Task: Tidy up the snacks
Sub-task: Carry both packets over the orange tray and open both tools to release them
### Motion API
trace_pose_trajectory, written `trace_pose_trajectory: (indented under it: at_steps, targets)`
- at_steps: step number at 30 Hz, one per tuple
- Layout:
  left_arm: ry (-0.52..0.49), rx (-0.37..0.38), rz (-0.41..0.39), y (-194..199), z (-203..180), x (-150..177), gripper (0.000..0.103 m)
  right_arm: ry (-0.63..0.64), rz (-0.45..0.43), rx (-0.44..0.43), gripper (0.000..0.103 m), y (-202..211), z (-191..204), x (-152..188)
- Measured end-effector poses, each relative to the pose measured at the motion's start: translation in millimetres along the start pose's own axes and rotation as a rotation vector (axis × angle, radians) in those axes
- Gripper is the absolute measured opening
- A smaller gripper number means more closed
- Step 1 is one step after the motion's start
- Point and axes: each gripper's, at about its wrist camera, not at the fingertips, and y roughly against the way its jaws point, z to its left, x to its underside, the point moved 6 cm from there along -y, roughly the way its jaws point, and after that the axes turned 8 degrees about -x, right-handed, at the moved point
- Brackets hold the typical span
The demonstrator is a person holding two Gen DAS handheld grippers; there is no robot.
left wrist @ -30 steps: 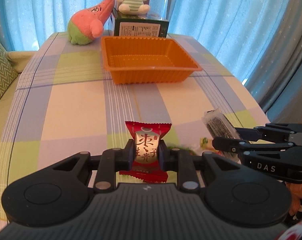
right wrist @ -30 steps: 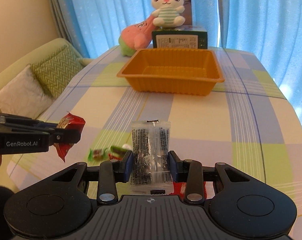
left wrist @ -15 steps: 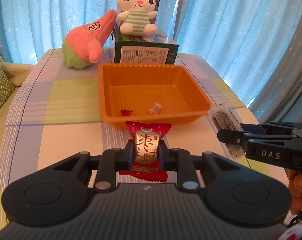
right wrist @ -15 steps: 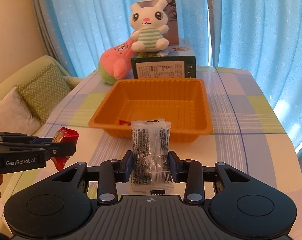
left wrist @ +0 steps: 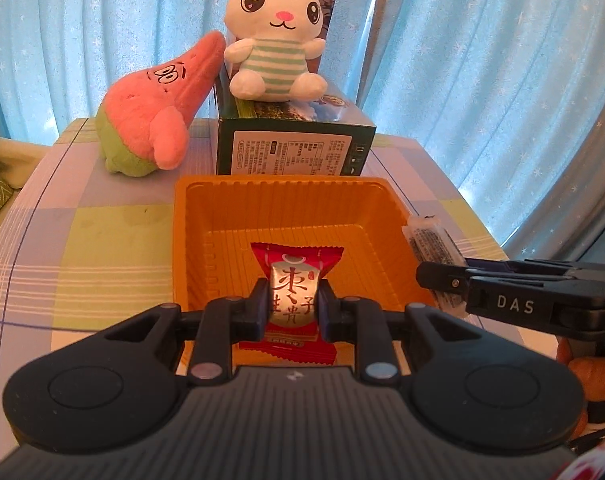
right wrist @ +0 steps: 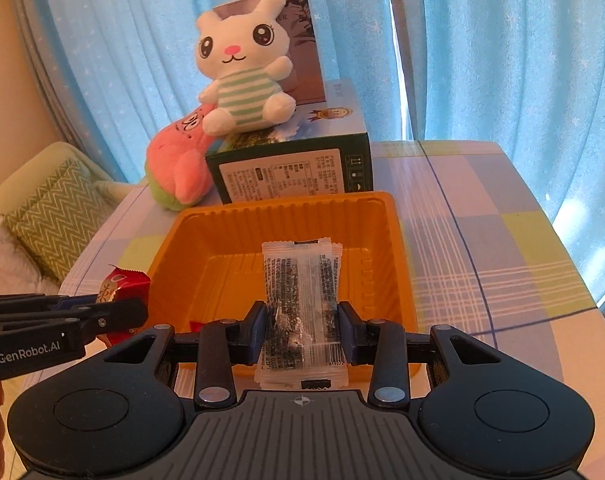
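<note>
An orange plastic tray [left wrist: 190, 240] [right wrist: 398, 240] stands on the checked tablecloth in front of both grippers. My left gripper [left wrist: 293, 308] is shut on a red snack packet [left wrist: 296, 260] and holds it over the tray's near edge. My right gripper [right wrist: 302, 326] is shut on a clear packet of dark snack [right wrist: 302, 280], also above the tray's near part. In the left wrist view the right gripper [left wrist: 434, 276] reaches in from the right with its clear packet [left wrist: 430, 240]. In the right wrist view the left gripper [right wrist: 138, 312] comes in from the left with the red packet [right wrist: 122, 282].
Behind the tray stands a green box [left wrist: 294, 152] [right wrist: 290, 172] with a white plush rabbit [left wrist: 278, 36] [right wrist: 242, 68] on top. A pink and green plush [left wrist: 158, 108] [right wrist: 178, 168] lies left of the box. Blue curtains hang behind. A sofa with green cushions [right wrist: 58, 220] is left of the table.
Both grippers have moved forward across the table with their packets, from the near end to above the tray's near edge. Their grips have not changed.
</note>
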Motion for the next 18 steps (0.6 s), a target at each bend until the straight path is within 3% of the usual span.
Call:
trace_pose_trajectory:
  at_steps: [14,16,18]
  targets:
    - [0.041,-0.006,0.009,-43.1,-0.1,-8.0,0.023,-0.032,0.008,0.011,0.038,-19.6,-8.3,-7.9]
    - [0.061,-0.005,0.005,-46.3,1.6,-8.3,0.033,-0.037,0.008,0.013,0.038,-20.0,-10.1,-6.9]
    - [0.075,0.003,0.011,-46.0,3.7,-6.9,0.033,-0.041,0.005,0.014,0.038,-19.4,-11.6,-6.0]
